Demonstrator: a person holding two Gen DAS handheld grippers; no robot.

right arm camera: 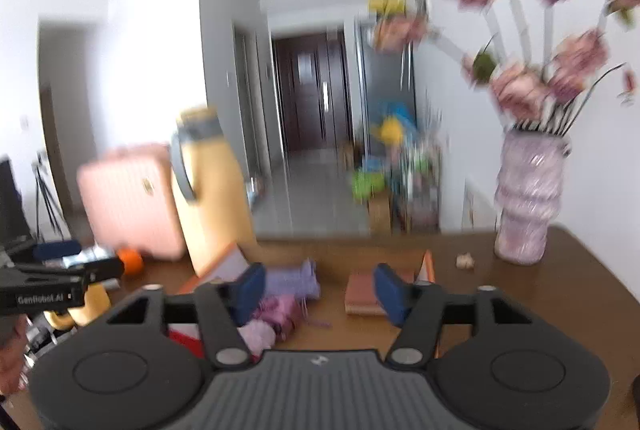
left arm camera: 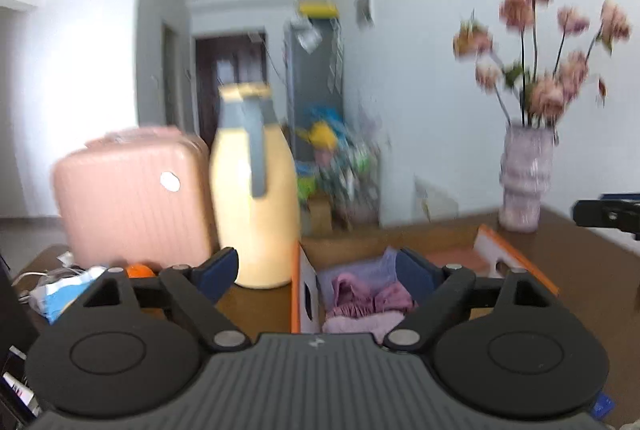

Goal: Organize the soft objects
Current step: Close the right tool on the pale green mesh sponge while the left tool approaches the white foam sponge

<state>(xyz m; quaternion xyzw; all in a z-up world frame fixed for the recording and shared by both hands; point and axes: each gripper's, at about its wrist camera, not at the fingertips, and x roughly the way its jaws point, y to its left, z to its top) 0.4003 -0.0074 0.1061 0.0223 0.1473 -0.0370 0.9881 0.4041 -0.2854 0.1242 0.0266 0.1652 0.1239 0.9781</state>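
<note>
my left tool [left arm camera: 316,266] is spread wide and holds nothing, hanging over the orange-edged box [left arm camera: 298,282] where the pink and purple soft clothes [left arm camera: 362,300] lie. my right tool [right arm camera: 320,286] (also wide open) is empty above the brown counter [right arm camera: 520,294].

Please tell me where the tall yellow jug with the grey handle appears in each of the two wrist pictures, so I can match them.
Left wrist view: the yellow jug stands left of centre on the table, right of the pink suitcase.
Right wrist view: the yellow jug stands at left of centre, tilted by the lens, again right of the pink suitcase.
Shared landmark: the vase of pink flowers at the right in both.
</note>
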